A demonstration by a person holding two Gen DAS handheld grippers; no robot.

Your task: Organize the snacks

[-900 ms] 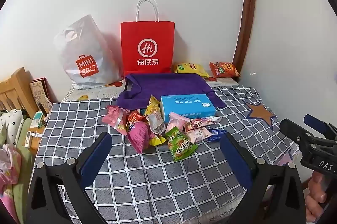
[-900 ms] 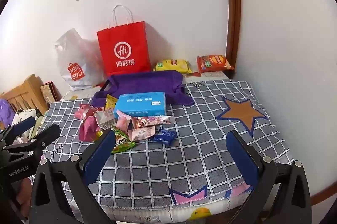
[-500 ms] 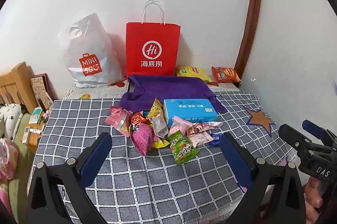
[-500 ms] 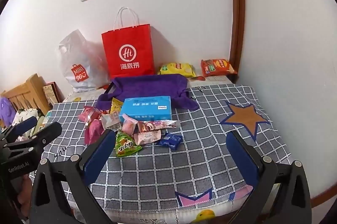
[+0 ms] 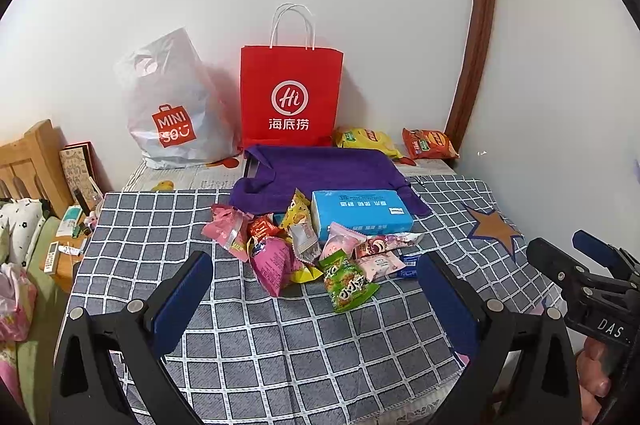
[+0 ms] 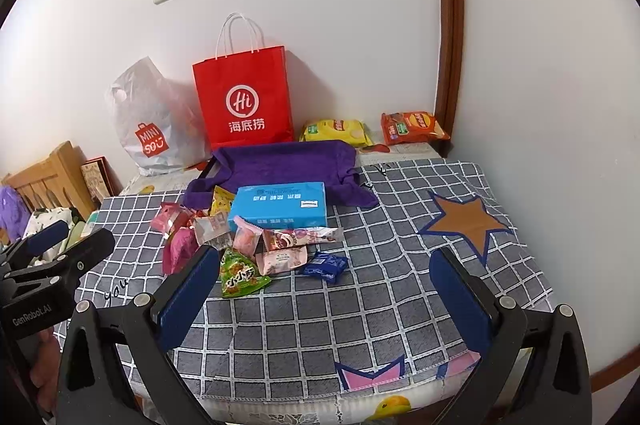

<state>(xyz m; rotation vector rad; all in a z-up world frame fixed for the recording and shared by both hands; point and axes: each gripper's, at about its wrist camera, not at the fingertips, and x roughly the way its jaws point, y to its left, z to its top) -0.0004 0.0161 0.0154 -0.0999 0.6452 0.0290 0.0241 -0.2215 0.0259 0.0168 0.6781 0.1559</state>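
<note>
A heap of small snack packets (image 5: 304,249) (image 6: 240,245) lies mid-table on the grey checked cloth, in front of a blue tissue box (image 5: 360,213) (image 6: 280,205). A green packet (image 5: 348,281) (image 6: 238,273) sits nearest me, a dark blue one (image 6: 324,265) to its right. My left gripper (image 5: 316,289) hovers open above the near part of the table, short of the heap, nothing between its fingers. My right gripper (image 6: 324,289) is open too, empty, over the near right part. Each gripper shows at the edge of the other's view.
A purple cloth-covered tray (image 5: 320,169) lies behind the box. A red paper bag (image 5: 290,97), a white plastic bag (image 5: 172,105), and yellow (image 5: 364,139) and orange (image 5: 428,143) chip bags stand by the back wall. A wooden headboard (image 5: 28,161) is at left.
Both grippers have tilted and pulled slightly, so the table and snacks sit lower in both views. Jaws stay wide open; no snack has moved.
</note>
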